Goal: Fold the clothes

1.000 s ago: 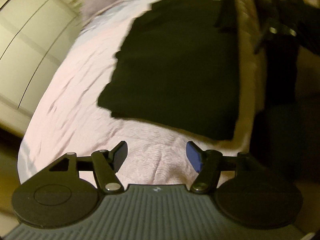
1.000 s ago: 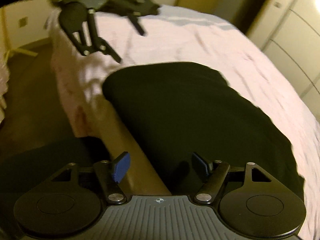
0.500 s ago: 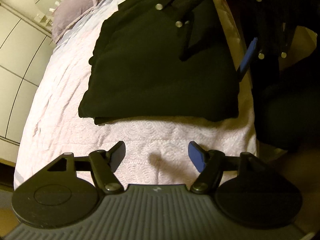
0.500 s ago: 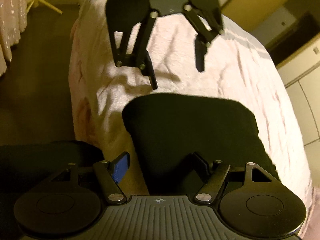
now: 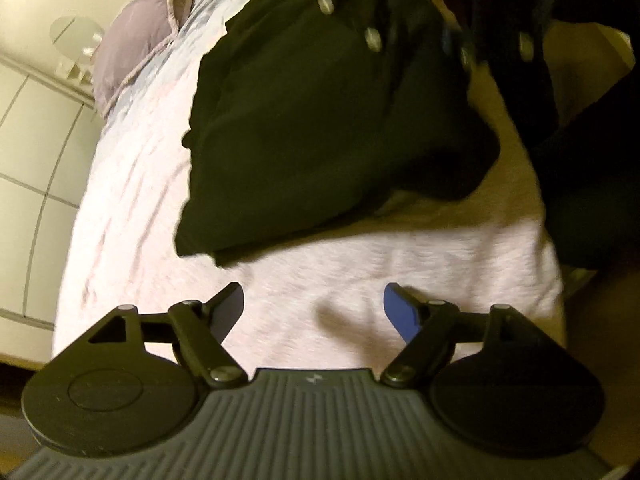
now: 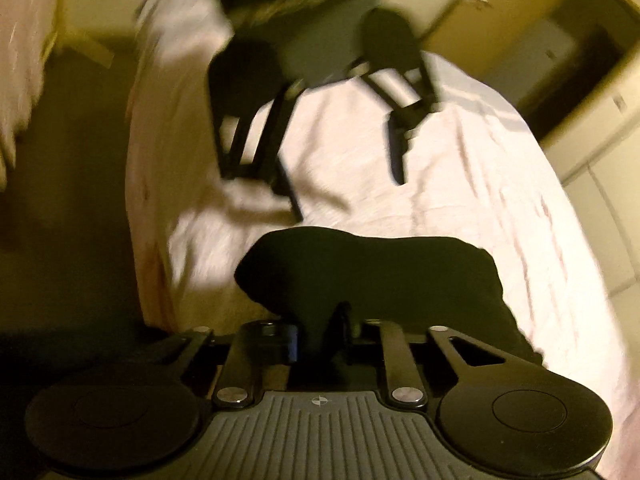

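Note:
A folded black garment (image 5: 304,120) lies on the pink bedspread (image 5: 132,208). In the left wrist view my left gripper (image 5: 314,312) stands open just short of the garment's near edge, nothing between its fingers. The right gripper (image 5: 420,36) shows blurred at the garment's far right corner. In the right wrist view my right gripper (image 6: 322,336) is shut on the near edge of the black garment (image 6: 372,276), which bunches up ahead of it. Beyond the cloth, the left gripper (image 6: 348,184) hovers open over the bedspread (image 6: 480,176).
A lilac pillow (image 5: 136,44) lies at the head of the bed. White wardrobe doors (image 5: 28,152) stand along the bed's far side. The bed's edge (image 6: 144,240) drops to a dark floor (image 6: 68,220). A person's dark clothing (image 5: 592,160) fills the right side.
My right gripper has shut on the garment's edge and lifted it, so the cloth bunches. The left gripper stayed open and drew closer to the garment.

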A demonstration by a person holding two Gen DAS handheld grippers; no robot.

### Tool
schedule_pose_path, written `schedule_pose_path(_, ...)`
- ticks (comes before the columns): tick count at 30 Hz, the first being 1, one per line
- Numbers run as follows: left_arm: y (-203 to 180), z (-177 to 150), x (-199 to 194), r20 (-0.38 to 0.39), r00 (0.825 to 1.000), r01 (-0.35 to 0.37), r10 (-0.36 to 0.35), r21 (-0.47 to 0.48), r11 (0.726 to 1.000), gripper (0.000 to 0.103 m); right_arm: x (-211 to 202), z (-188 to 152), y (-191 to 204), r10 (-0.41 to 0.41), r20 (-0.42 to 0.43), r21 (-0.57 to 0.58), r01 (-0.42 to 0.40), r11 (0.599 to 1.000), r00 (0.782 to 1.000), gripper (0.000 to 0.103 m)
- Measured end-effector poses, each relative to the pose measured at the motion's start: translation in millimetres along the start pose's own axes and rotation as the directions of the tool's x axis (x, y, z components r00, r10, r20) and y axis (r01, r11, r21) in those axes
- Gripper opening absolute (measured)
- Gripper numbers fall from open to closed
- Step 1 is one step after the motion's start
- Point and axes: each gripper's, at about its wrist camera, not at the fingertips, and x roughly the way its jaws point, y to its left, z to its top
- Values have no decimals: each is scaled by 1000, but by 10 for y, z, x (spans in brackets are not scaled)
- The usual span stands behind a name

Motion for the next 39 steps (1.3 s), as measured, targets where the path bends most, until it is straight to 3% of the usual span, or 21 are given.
schedule_pose_path(4, 114, 37, 112, 13, 1000, -14, 13, 46, 999, 75, -253, -8, -316, 17, 79, 156, -29, 987, 997, 13)
schedule_pose_path(11, 373, 198, 508, 43, 999, -29, 24, 126, 992, 74, -426, -72, -537, -2, 133, 253, -32, 967, 991, 12)
schedule_pose_path(13, 448, 244, 621, 52, 998, -34, 26, 149, 988, 65, -423, -90, -555, 2, 153, 280, -46, 959, 988, 12)
schedule_pose_path(15, 522, 291, 734, 61, 998, -38, 28, 171, 984, 39, -444, -129, -558, 8, 170, 303, -60, 951, 985, 12)
schedule_pose_path(18, 657, 442, 755, 58, 998, -44, 33, 191, 981, 18, -524, -200, -547, 10, 199, 334, -78, 939, 980, 12)
schedule_pose_path(23, 894, 728, 727, 45, 998, -52, 43, 219, 974, 14, -791, -438, -686, -19, 282, 429, -109, 897, 959, 12)
schedule_pose_path(25, 975, 981, 789, 53, 998, -53, 41, 243, 969, 14, -942, -573, -769, -49, 324, 478, -119, 870, 945, 12)
schedule_pose_path(31, 1202, 1917, 1066, 94, 995, -55, 25, 327, 944, 13, -1475, -1238, -1062, -203, 439, 649, -153, 745, 875, 12)
schedule_pose_path(34, 1316, 2384, 1205, 114, 993, -57, 16, 368, 928, 13, -1682, -1725, -1202, -287, 450, 749, -182, 637, 846, 12)
schedule_pose_path(39, 1505, 3164, 1436, 146, 989, -63, -2, 434, 899, 13, -1861, -2582, -1339, -376, 407, 874, -235, 426, 833, 12)
